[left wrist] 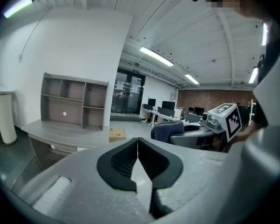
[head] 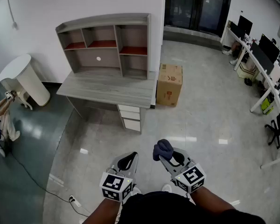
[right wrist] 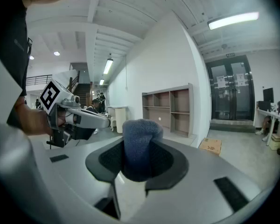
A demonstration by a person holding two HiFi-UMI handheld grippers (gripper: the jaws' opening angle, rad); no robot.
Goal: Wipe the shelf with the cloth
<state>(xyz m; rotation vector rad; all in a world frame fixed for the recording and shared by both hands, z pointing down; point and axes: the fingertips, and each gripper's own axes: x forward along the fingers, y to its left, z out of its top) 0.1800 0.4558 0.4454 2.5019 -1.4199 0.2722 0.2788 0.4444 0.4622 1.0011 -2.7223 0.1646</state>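
1. Step in hand: the approach, by my reading. No wiping has begun; the person stands on the glossy floor, well apart from the furniture.
2. Shelf: grey hutch of open compartments, some with red boards, standing on a grey desk against the white wall. A cardboard box sits on the floor just beside the desk's right end.
3. Cloth: dark blue, bunched into a wad, carried in the air and nowhere near the shelf.
4. Right gripper: jaws clamped on the cloth, which bulges up and out past the tips.
5. Left gripper: jaws pressed together at the tips, nothing between them.
6. Pose: both grippers held low before the body, side by side and near each other, jaws aimed forward toward the desk, marker cubes back by the forearms.
7. Next move, as I judge it: walk up to the desk, lift the right gripper to a compartment, and press the wad flat on a board before stroking. The free gripper should keep out of the way.
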